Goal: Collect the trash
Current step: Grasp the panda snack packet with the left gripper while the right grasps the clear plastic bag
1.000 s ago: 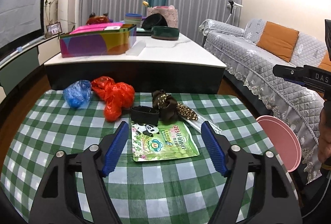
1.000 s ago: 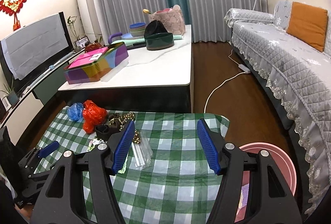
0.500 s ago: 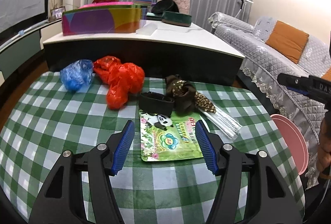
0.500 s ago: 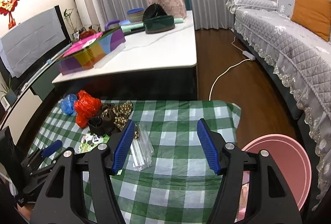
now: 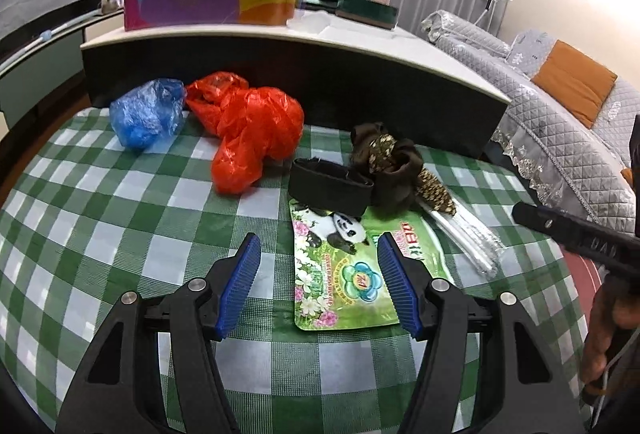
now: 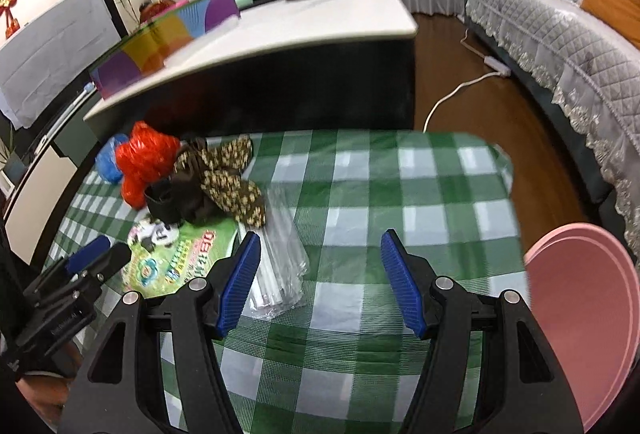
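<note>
Where cloth (image 5: 120,218) lies checked, glossy green panda pouch (image 5: 344,266), flat

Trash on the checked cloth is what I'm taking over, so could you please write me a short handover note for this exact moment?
Left gripper: open, empty, jaws just narrowed, over the green panda pouch.
Right gripper: open, empty, above the clear plastic sleeve.
Still on the tablecloth: blue bag, red bag, black band, brown patterned wrapper, pouch and sleeve.
Pink bin stands past the cloth's right edge.
Done: nothing is gripped yet.
Left: pick up every piece, probably into the bin.
</note>
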{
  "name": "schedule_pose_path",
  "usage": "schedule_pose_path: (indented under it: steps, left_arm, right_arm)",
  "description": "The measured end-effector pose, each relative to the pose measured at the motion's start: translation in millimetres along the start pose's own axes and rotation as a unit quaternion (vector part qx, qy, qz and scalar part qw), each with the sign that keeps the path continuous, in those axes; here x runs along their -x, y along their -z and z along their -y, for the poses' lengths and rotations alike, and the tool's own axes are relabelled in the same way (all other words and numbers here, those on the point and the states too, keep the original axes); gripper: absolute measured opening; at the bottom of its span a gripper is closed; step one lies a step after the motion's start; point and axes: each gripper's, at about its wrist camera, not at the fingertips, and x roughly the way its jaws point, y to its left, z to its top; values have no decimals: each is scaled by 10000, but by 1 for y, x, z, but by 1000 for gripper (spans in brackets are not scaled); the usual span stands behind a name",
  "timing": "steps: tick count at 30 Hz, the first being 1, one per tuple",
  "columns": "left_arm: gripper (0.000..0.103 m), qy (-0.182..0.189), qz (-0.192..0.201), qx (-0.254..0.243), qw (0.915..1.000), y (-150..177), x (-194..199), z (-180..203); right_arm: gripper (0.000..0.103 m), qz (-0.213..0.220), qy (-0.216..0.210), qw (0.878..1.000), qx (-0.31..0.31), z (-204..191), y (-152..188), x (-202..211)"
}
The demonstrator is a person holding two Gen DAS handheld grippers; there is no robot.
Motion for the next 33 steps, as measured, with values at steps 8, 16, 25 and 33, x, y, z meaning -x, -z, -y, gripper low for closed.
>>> schedule_pose_path:
  steps: [8, 16, 25, 33]
  left_arm:
    - [59, -29, -230, 133, 9996, -4, -17, -4]
    - [41, 70, -385, 123, 9992, -5, -26, -4]
    - [17, 164, -241, 36, 9996, -8, -5, 5]
    - [9, 264, 39, -258, 9993, -10, 36, 17]
  right_arm:
    - [62, -326, -83, 9994, 28, -4, 10, -30]
    - [16, -406, -186, 9987, 248, -12, 9, -31]
    - [3, -258, -232, 9987, 379, -11, 7, -2]
    - [3, 79, -186, 9982, 559, -12, 8, 41]
